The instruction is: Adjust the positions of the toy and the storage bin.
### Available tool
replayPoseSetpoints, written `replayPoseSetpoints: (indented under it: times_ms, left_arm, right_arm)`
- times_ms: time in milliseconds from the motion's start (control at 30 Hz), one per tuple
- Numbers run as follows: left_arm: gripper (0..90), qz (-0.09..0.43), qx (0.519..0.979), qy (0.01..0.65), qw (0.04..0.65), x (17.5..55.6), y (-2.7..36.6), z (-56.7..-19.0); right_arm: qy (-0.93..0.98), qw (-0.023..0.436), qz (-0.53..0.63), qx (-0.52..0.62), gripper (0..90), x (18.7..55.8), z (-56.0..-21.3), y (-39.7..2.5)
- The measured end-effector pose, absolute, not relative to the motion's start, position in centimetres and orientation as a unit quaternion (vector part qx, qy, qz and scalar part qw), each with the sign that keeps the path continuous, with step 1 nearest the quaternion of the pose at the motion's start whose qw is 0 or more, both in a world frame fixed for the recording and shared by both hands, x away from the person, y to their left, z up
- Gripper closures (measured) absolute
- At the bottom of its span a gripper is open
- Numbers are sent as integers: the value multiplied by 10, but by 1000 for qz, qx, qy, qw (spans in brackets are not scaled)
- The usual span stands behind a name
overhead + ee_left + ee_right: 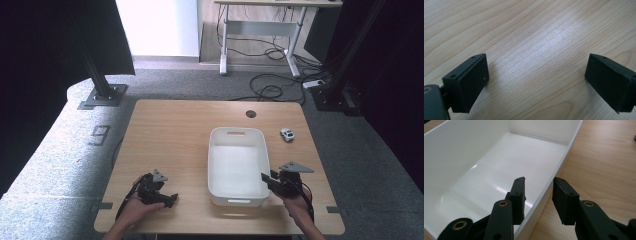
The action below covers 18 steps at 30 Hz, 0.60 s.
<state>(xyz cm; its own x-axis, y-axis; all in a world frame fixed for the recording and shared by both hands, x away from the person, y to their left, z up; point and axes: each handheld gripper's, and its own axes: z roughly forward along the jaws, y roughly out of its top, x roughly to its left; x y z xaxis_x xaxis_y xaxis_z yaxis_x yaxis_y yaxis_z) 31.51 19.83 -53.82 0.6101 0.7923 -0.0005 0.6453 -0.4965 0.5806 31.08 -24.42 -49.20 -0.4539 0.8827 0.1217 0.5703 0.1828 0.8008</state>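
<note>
The tub (236,165) is plain glossy white. The tabletop (170,135) is pale wood with streaky grain. Both grippers have black jaws. The toy car (287,134) is white with dark windows.

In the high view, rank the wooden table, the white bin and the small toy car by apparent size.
1. Wooden table, largest.
2. White bin, on the table.
3. Toy car, smallest by far, beyond the bin's right side.

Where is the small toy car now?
In the high view, the toy car sits on the table, just right of the white bin's far corner.
</note>
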Motion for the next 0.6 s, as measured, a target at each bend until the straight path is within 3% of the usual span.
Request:
replayPoseSetpoints:
  times_ms: [600]
  left_arm:
    - [54,134,854,421,274,315,198,-538]
  right_arm:
    - [744,193,412,489,640,314,-494,-242]
